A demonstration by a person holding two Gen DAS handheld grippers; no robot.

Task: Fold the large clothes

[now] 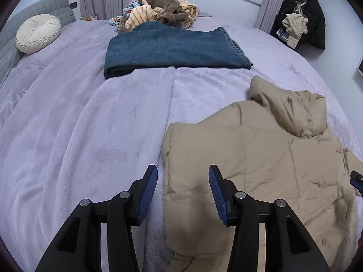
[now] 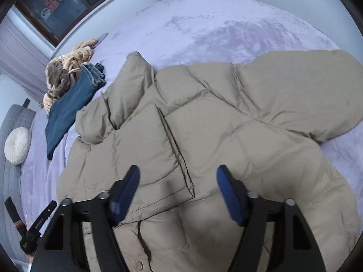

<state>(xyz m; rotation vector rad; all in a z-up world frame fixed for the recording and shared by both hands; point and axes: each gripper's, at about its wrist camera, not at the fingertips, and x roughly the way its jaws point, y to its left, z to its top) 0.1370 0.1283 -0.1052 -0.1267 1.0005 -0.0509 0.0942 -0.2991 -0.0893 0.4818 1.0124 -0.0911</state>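
left gripper [image 1: 183, 179]: black frame, blue-padded fingers [image 1: 149, 190] spread apart, nothing between them; it sits over the left edge of the jacket, one finger above the bedspread, the other above the tan fabric. whether the tips touch the cloth cannot be told.

right gripper [image 2: 178, 181]: same build, fingers [image 2: 229, 195] apart and empty, poised over the lower front of the jacket near the placket; the left finger is blurred. contact with the fabric cannot be told.

jacket [image 1: 261, 158]: tan quilted puffer with hood, lying front-up on the bed toward the near side. in the right wrist view the jacket [image 2: 204, 124] has one front panel lapped over the other, a sleeve [image 2: 301, 90] stretched out to the right, and the hood [image 2: 127, 90] bunched at the far end. a snap button shows near the hem.

bedspread [image 1: 79, 124]: lilac plush, covering the bed, with a seam running down the middle.

blue blanket [image 1: 172, 49]: folded, lying flat beyond the jacket, apart from it.

heap of striped and brown fabric [image 1: 163, 9]: piled at the far edge of the bed, touching the blue blanket.

round cushion [image 1: 37, 34]: cream, pleated, leaning against the grey quilted headboard [image 1: 13, 43].

dark coats [image 1: 304, 18]: hanging at the far right wall.

window [image 2: 68, 2]: dark, behind the bed.
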